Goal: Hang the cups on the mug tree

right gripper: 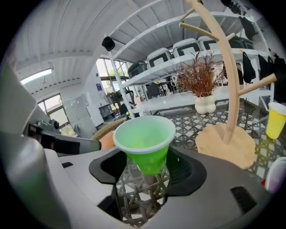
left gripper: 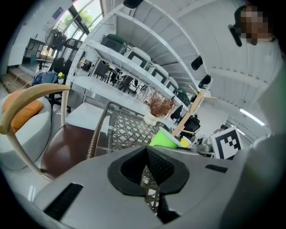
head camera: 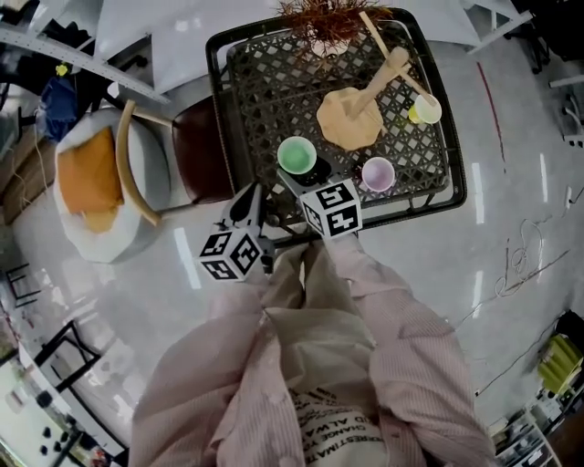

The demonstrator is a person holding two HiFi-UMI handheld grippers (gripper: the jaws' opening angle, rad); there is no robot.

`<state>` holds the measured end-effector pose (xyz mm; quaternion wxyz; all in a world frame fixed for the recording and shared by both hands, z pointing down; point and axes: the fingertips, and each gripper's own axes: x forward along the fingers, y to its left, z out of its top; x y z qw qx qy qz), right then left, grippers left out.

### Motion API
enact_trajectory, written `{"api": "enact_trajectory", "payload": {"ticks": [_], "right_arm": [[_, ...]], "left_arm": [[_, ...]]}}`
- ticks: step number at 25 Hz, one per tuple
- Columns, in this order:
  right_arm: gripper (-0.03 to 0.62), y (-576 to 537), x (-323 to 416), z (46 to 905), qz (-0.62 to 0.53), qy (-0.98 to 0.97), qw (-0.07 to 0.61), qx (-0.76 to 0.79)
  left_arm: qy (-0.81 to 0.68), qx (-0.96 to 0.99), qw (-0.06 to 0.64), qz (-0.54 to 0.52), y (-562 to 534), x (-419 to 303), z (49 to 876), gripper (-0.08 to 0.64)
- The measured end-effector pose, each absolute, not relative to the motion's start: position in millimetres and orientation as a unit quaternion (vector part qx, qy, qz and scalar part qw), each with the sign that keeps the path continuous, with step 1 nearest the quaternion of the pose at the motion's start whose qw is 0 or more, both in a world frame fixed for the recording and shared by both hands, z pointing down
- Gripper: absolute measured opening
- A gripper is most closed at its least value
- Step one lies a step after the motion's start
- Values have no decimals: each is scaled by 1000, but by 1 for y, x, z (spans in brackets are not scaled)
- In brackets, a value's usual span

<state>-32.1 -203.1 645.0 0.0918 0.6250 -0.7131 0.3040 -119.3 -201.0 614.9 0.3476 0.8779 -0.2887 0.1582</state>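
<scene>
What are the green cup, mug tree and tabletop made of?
Green cup: thin, translucent, glossy plastic, apparently; light glows through its wall. Mug tree: pale matte wood, smooth-sanded. Tabletop: dark woven lattice, rattan or a wicker-look synthetic; cannot tell which.

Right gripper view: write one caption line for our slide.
Right gripper grips a green cup over the mesh table, wooden mug tree beyond.

1. The mug tree is running past the right gripper view's top edge, its tip cut off.
2. The left claw is hiding the green cup's base in the left gripper view.
3. The dried plant is being cropped by the head view's top edge.
</scene>
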Motion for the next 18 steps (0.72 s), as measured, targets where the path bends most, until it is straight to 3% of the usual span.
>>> {"api": "enact_trajectory", "payload": {"ticks": [18], "right_arm": [[270,-193,-19,580,385,-681,-88,617]], "left_arm": [[-252,911,294,140,-200,-105,560,-2]]}}
